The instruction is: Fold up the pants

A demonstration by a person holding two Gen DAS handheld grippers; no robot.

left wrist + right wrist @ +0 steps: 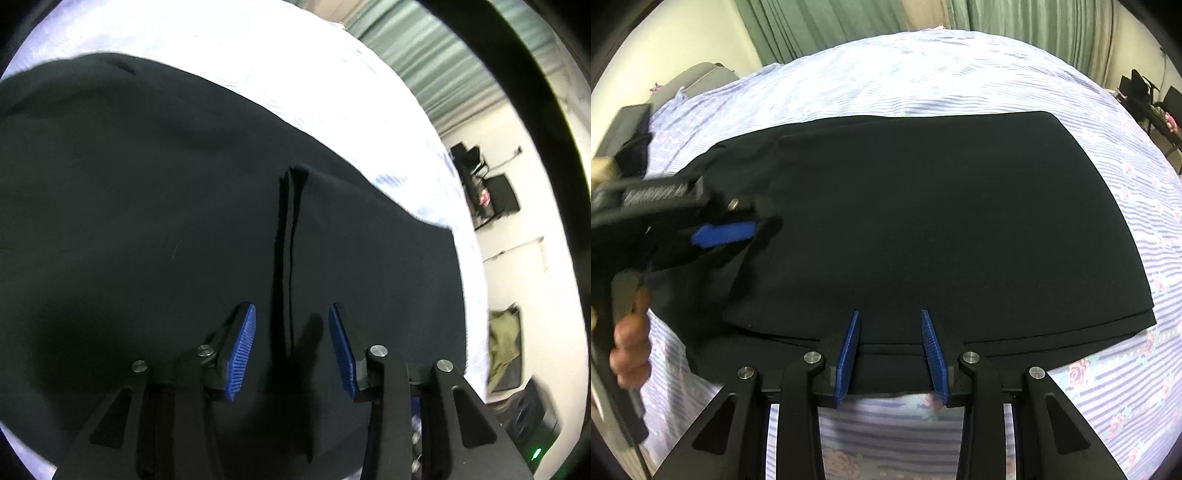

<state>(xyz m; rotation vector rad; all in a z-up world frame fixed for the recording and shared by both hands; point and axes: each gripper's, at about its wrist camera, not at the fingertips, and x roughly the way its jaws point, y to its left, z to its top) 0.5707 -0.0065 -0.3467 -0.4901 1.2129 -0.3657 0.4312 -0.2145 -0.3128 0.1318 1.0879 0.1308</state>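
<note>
Black pants [923,221] folded flat mid-bed [960,66]; left gripper [291,332] and right gripper [890,332] both open, empty; curtains [820,26] behind.

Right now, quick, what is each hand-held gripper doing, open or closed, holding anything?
Left hand-held gripper: open, holding nothing, over the pants.
Right hand-held gripper: open, holding nothing, at the pants' near edge.

Strong fisheye bending and black vignette at every edge. Blown-out white glare on the bedsheet [295,55] beyond the left gripper [291,314]; evenly lit ahead of the right gripper [891,314]. Motion blur throughout the left view. Near-featureless black pants [942,221].
</note>
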